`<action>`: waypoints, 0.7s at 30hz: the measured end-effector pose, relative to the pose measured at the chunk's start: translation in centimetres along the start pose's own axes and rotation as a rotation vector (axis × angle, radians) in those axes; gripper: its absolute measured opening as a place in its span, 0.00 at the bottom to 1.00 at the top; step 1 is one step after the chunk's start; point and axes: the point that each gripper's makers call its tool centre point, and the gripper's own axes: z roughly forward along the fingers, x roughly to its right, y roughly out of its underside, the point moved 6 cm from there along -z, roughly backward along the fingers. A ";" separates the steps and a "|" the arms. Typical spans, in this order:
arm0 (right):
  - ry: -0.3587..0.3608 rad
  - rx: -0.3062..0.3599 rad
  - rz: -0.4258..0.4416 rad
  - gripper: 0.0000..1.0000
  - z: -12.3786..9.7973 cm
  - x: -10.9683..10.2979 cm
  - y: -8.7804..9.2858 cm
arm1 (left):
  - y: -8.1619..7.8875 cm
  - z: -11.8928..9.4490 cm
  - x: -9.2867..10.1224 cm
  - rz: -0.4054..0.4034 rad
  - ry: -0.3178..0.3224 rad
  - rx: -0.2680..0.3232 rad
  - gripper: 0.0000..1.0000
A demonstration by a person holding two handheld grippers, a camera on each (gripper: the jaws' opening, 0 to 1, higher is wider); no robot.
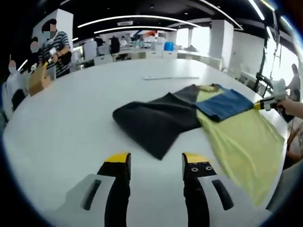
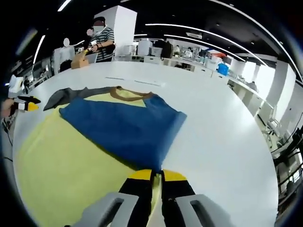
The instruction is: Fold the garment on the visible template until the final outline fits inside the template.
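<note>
A colour-block garment lies spread on the white table [image 1: 71, 123]. It has a dark grey part [image 1: 156, 120], a blue part [image 1: 222, 104] and a yellow part [image 1: 236, 142]. My left gripper [image 1: 156, 163] hangs open over bare table, just short of the grey part's near corner. In the right gripper view the blue panel [image 2: 123, 125] lies over the yellow cloth [image 2: 61, 165], with a brown collar [image 2: 130, 92] at the far end. My right gripper [image 2: 157, 176] is shut on the yellow cloth's edge, and fabric shows between its jaws. A hand holds that right gripper [image 1: 262, 105] at the garment's far right edge.
A thin pale strip [image 1: 170, 77] lies on the table beyond the garment. People stand at the far side, one in a striped top [image 1: 54, 47], beside a cardboard box [image 1: 38, 78]. The table edge [image 2: 265, 189] curves close on the right. Desks and pillars stand behind.
</note>
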 end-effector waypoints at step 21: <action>-0.007 0.014 0.021 0.00 -0.2 -0.1 0.0 | 0.2 2.0 0.2 -0.080 -0.027 -0.012 0.21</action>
